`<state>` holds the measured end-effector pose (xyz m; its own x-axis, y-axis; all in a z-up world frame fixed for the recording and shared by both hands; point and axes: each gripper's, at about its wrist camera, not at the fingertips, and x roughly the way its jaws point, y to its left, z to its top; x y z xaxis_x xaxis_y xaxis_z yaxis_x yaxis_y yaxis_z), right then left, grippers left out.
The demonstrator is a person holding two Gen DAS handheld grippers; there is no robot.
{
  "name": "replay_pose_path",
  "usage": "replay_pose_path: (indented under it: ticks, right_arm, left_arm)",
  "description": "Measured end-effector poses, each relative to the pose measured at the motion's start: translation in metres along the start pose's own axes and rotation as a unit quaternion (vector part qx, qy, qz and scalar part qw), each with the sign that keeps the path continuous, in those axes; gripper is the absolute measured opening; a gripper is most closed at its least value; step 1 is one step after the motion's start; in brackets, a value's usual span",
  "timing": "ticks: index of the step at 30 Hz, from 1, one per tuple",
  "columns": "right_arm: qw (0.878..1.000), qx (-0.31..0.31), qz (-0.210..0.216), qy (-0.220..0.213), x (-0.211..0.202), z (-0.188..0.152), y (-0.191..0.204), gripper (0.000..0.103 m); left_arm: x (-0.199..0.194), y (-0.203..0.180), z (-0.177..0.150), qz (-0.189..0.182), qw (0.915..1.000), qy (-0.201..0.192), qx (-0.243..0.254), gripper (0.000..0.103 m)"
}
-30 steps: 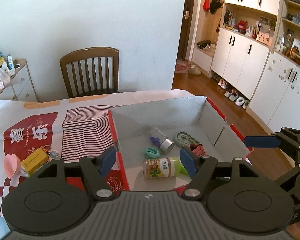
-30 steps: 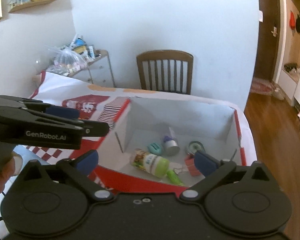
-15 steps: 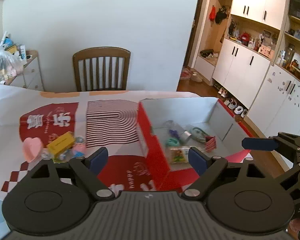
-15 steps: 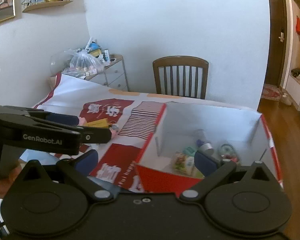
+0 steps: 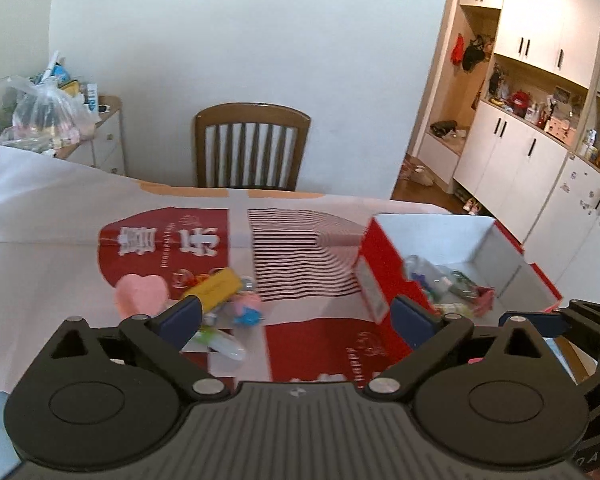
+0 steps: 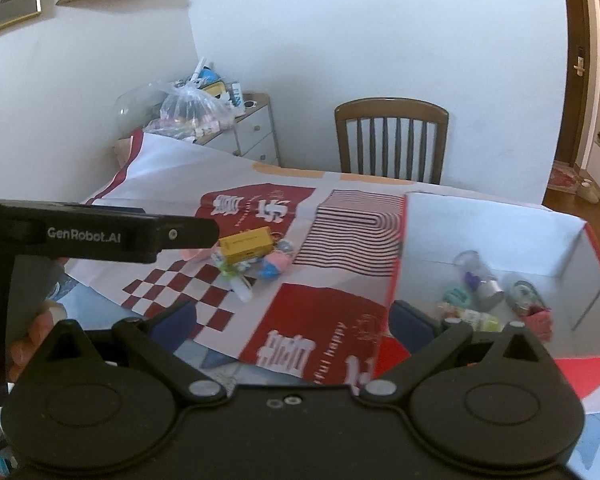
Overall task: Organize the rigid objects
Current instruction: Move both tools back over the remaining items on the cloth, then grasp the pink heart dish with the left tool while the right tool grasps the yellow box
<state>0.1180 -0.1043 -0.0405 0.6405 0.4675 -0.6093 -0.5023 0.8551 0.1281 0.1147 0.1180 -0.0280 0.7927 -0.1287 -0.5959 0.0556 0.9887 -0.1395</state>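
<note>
- Left wrist view shows the desk (image 5: 52,248) under a white, red-printed cloth, with a wooden chair (image 5: 252,146) behind it against the wall.
- On the right end of the desk stands an open red box (image 6: 396,256) with white inner walls; in it lie a bottle with a green cap (image 6: 470,316), a silver-capped bottle (image 6: 484,282), a small teal piece (image 6: 456,295) and a pink-red item (image 6: 540,320) near the front right corner.
- Left of the box, well apart from it, a small heap sits on the cloth: a yellow box (image 6: 246,245), a pink heart-shaped thing (image 5: 142,294), a pale tube (image 6: 242,290) and blurred pink and blue toys (image 5: 248,308) just beside them.
- The left hand-held gripper (image 5: 298,314) hovers over the cloth between heap and box; its jaws have just been opening and now stand spread wide, nothing between them.
- The right hand-held gripper (image 6: 292,318) hangs over the near edge of the desk, jaws spread as well and empty, its right finger near the box's front corner.
- A person's hand (image 6: 32,340) grips the left tool's handle at the left edge of the right wrist view.
</note>
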Motion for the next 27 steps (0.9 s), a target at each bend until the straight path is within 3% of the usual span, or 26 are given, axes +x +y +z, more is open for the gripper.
replay_pose_path:
  ticks: [16,27]
  right_arm:
    - [0.999,-0.034,0.0,0.034,0.078,0.012,0.06,0.102]
    - [0.996,-0.061,-0.003,0.068,0.125,0.013,0.078,0.094]
  left_arm:
    - [0.039,0.102,-0.018,0.033,0.999,0.021,-0.021,0.101]
    - [0.083,0.141,-0.023,0.058,0.9973,0.038,-0.027,0.101]
